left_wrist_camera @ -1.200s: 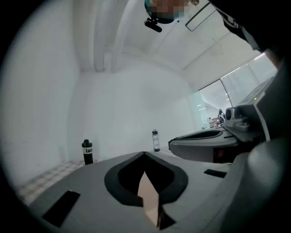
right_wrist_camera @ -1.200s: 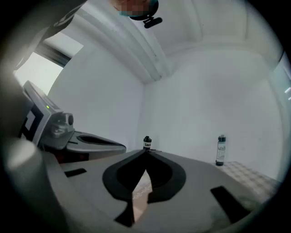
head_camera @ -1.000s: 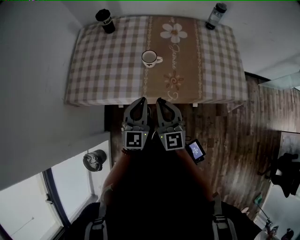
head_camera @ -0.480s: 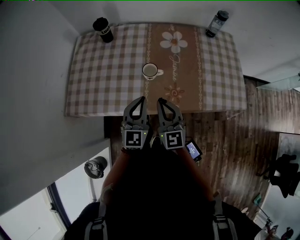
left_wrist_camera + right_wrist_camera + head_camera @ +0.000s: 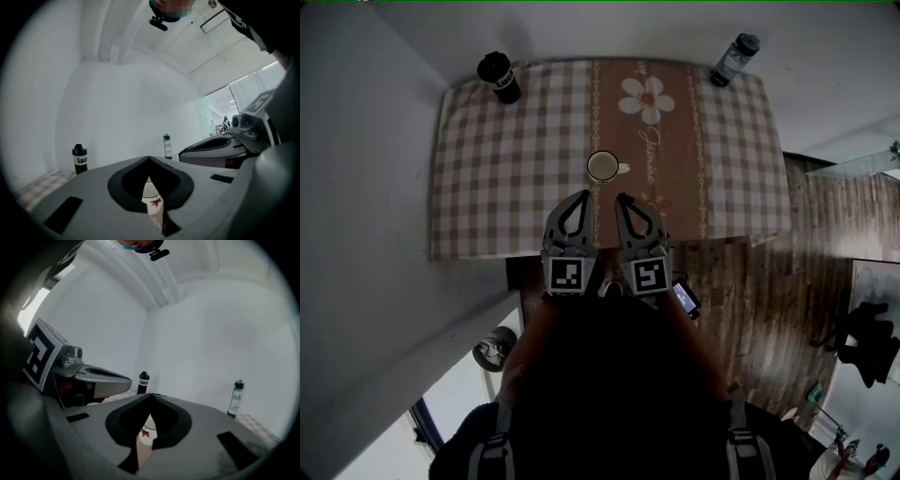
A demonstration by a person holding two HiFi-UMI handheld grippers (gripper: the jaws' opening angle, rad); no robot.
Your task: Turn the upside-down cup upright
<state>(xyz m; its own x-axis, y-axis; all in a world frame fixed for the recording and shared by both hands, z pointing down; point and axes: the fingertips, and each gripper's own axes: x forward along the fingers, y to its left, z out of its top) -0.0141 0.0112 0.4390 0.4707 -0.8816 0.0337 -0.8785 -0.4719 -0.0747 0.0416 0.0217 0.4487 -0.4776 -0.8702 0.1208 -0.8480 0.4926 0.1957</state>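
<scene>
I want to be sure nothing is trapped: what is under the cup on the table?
The cup stands on the brown middle strip of the checked tablecloth. Whatever lies directly beneath it is covered by the cup itself, and the cloth hides the tabletop.

Soft, rather dim daylight. The window (image 5: 246, 93) glares white, while the tabletop (image 5: 506, 169) is evenly lit with only faint shadows. The person's torso (image 5: 609, 394) is nearly black. Both gripper views curve strongly inside dark corners, and the left claw (image 5: 148, 158), up close, looks murky and soft.
</scene>
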